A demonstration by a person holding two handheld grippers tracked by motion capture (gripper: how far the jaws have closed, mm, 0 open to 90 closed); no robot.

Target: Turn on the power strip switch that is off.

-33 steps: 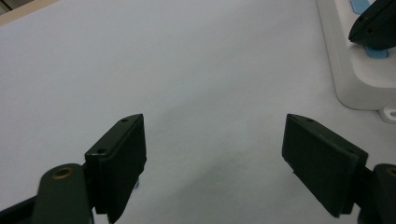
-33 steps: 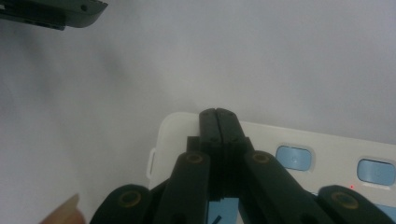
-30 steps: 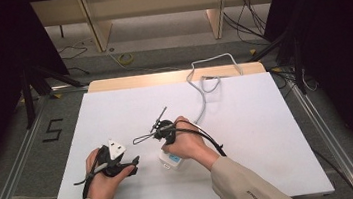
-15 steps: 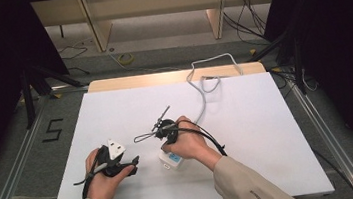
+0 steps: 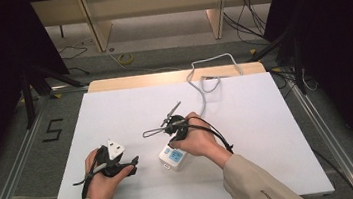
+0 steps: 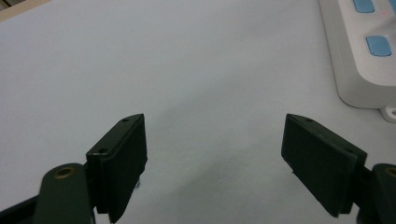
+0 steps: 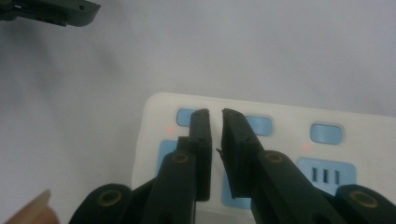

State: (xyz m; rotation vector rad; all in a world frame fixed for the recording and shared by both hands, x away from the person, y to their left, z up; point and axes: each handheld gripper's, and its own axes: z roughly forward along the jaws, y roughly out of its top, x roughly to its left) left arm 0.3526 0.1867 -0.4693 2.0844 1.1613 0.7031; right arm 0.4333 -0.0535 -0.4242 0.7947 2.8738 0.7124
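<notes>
On the left, the grey floor (image 5: 24,147) beside the bench carries a dark mark shaped like the number 5 (image 5: 53,129), and a metal rail (image 5: 12,178) runs along this side. The bench (image 5: 130,105) has a plain white surface, with a strip of light wood (image 5: 112,83) at its far edge.

Near the front left of the bench, the left gripper (image 5: 130,165) lies low in the person's left hand (image 5: 101,181). In the left gripper view its fingers (image 6: 122,163) stand wide open above the bare white surface, with nothing between them.

To the right of it lies the white power strip (image 5: 173,157) with blue buttons, near the front middle of the bench. The right gripper (image 7: 215,116) is just above the strip. Its fingers (image 7: 201,140) have just been opening; there is now a narrow gap between them and nothing is in it.

A white cable (image 5: 203,84) runs from behind the right hand (image 5: 196,140) to the far edge of the bench. Behind the bench stand wooden frame legs (image 5: 98,25) on the floor, with loose dark cables (image 5: 250,15) at the far right.
</notes>
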